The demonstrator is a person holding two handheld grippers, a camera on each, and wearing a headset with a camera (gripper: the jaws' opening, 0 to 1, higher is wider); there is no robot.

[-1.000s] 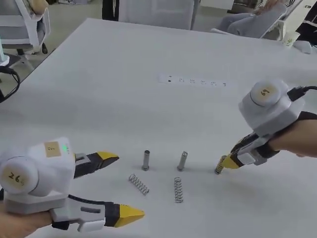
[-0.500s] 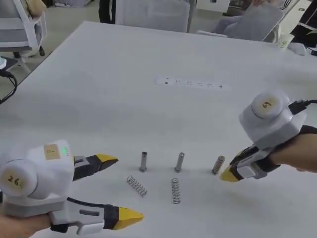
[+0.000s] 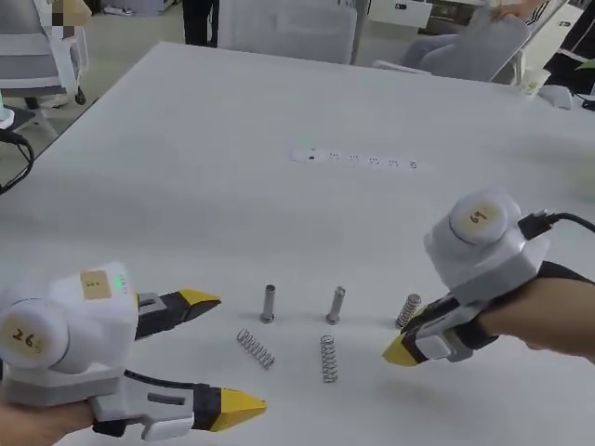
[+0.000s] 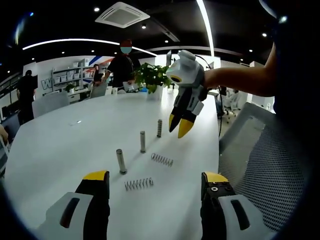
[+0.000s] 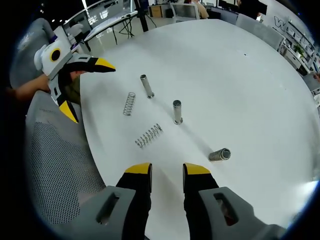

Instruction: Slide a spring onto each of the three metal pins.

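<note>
Three metal pins stand in a row on the white table. The left pin [image 3: 268, 304] and the middle pin [image 3: 337, 305] are bare. The right pin [image 3: 409, 310] [image 5: 219, 155] wears a spring. Two loose springs [image 3: 257, 347] [image 3: 327, 358] lie just in front of the bare pins. My right gripper [image 3: 395, 353] [image 5: 167, 170] hovers in front of the sprung pin, apart from it, its jaws narrowly open and empty. At the near left my left gripper [image 3: 223, 351] [image 4: 152, 177] is wide open and empty, aimed along the row of pins [image 4: 142, 141].
A white power strip [image 3: 358, 158] lies flat on the table [image 3: 232, 139] beyond the pins. Office chairs [image 3: 483, 42] stand at the far edge. A mesh chair back [image 5: 55, 165] is close beside the table's near edge. People and a potted plant [image 4: 152, 75] are in the background.
My right gripper has let go of the spring, which stays on the right pin, and has drawn back toward the near side. The left gripper has hardly moved.
</note>
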